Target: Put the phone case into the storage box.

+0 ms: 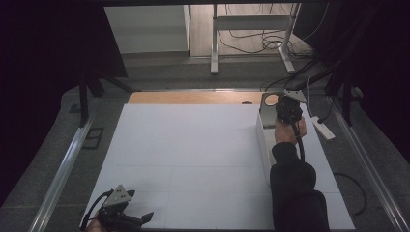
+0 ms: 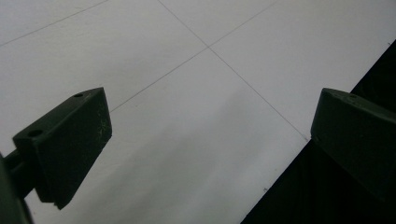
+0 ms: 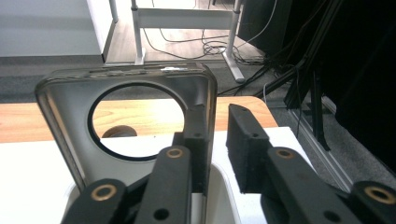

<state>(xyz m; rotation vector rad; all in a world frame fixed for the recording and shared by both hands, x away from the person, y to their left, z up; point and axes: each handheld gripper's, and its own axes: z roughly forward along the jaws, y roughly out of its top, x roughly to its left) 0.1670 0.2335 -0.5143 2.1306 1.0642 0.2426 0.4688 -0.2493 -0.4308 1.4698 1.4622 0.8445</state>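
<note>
Surface: white board laid over a wooden tabletop; thin seam lines cross the board.
Background: grey carpet, metal table legs and loose cables beyond the tabletop's far edge.
Metal panel: grey, upright, with a round hole; it stands at the far right corner of the white board, on the end of a white box.
Right gripper: at the panel's right edge, jaws slightly apart, one on each side of that edge; whether they press it, cannot tell.
Left gripper: near left corner of the white board, jaws spread wide, nothing between them.
</note>
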